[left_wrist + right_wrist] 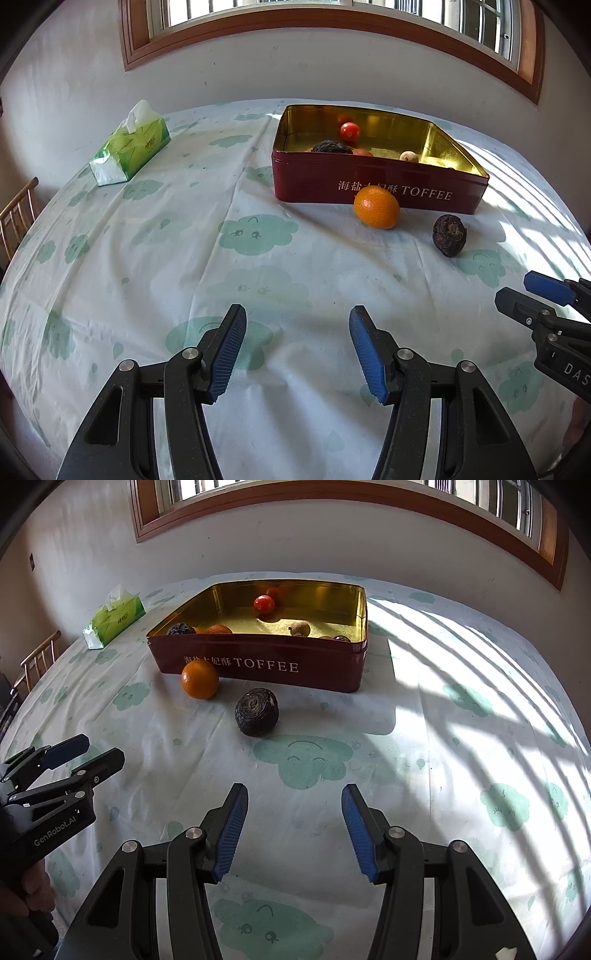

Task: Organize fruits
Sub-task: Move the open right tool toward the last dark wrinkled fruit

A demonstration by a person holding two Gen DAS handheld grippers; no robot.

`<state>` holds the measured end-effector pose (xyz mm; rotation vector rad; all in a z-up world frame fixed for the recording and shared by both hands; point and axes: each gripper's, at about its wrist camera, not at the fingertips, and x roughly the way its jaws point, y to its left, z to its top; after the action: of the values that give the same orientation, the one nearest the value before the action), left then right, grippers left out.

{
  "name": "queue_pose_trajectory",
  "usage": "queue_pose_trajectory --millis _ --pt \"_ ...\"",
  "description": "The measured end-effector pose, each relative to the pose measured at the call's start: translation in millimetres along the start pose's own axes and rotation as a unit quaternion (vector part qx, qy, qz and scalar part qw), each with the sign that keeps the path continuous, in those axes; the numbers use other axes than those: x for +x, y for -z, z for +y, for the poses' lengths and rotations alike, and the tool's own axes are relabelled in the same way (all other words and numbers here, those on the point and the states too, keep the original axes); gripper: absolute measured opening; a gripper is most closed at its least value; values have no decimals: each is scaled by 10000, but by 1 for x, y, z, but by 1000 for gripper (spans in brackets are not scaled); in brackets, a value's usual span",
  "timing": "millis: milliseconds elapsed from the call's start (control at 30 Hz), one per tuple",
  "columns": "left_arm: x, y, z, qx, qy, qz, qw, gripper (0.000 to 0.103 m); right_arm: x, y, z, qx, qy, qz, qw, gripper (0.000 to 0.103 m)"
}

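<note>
Orange (376, 207) touches tin's (369, 184) front; wrinkled fruit (449, 235) lies right.

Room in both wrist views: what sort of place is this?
Probably a home dining room: a table under a cloud-print tablecloth, a tissue box, a toffee tin holding fruit, and a wooden chair beneath a wood-framed window.

bare cloth (332, 738) ahead; orange (200, 679), dark fruit (257, 712) front tin (258, 664).

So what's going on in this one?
A person is sorting fruit into a red toffee tin on a clothed table. Several pieces already lie inside. An orange and a dark wrinkled fruit sit in front of it. The left hand-held gripper and right hand-held gripper are open and empty.
</note>
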<state>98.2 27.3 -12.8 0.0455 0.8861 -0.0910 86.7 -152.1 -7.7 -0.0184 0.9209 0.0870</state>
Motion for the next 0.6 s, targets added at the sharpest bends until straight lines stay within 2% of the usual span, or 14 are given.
queue_pose_trajectory --millis 600 --pt "2 14 7 -31 -6 -38 10000 61 9 12 21 -167 -82 158 9997 50"
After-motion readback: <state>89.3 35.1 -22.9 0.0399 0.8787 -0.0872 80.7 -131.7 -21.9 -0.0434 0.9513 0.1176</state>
